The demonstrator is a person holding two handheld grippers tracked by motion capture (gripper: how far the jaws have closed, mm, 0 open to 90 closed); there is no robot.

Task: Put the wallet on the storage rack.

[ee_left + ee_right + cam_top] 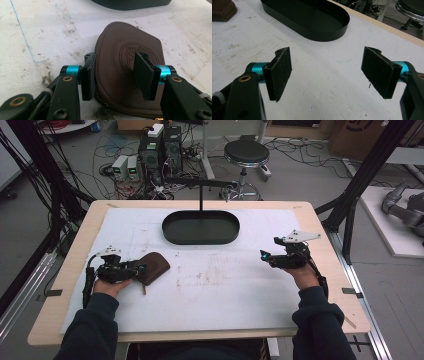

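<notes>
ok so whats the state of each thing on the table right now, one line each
brown leather pouch: lying flat on the white mat, zipped edge toward the left gripper, between its jaws
black oval metal tray: empty, upright on the mat
left gripper: jaws partly closed astride the pouch, one pad at its edge, one over its top
right gripper: jaws wide open, nothing between them

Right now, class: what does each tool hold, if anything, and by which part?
The left tool straddles the brown leather pouch near its zipper edge; a firm grip cannot be told. The right tool holds nothing.
</notes>
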